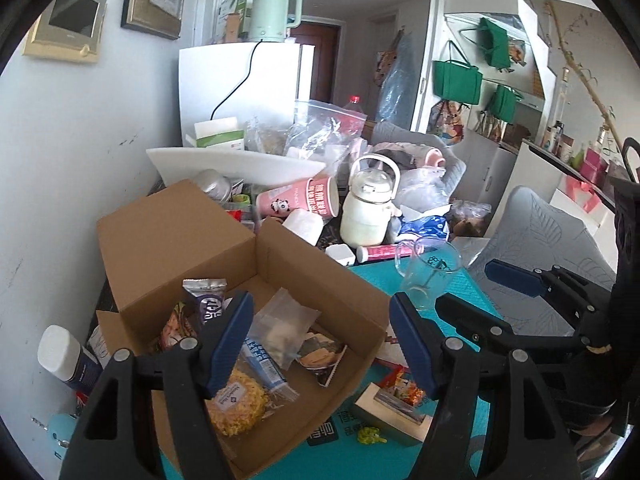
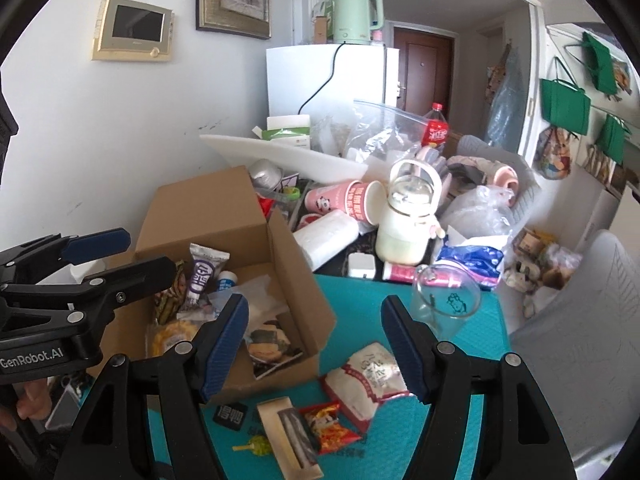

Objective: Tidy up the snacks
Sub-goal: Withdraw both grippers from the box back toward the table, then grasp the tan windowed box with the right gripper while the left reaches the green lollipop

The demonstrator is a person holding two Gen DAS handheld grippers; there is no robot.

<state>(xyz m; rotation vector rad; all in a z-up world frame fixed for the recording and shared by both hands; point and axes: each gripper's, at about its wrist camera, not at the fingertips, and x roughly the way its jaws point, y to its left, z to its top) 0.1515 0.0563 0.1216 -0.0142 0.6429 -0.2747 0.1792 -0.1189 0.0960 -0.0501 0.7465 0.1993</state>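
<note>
An open cardboard box (image 1: 320, 280) stands on the teal mat (image 1: 372, 284) and holds several snacks: a purple-wrapped bar (image 1: 208, 300), a round yellow cake (image 1: 236, 404), a clear bag (image 1: 284, 324) and a blue-white packet (image 1: 262, 360). My left gripper (image 1: 320, 344) hovers open above the box with nothing between its fingers. My right gripper (image 2: 314, 346) is open and empty above the mat. Below it lie a white-and-red packet (image 2: 368, 380), a small red-orange packet (image 2: 328, 424) and a beige window box (image 2: 288, 436). The left gripper (image 2: 140, 254) shows at the box's left side.
A glass cup (image 2: 448, 300) lies tipped at the mat's far edge. Behind it are a white jug bottle (image 2: 404, 224), a pink paper cup (image 2: 344, 200) and piled bags. A grey chair (image 2: 580, 340) stands on the right, the wall on the left. A white-capped bottle (image 1: 64, 356) lies beside the box.
</note>
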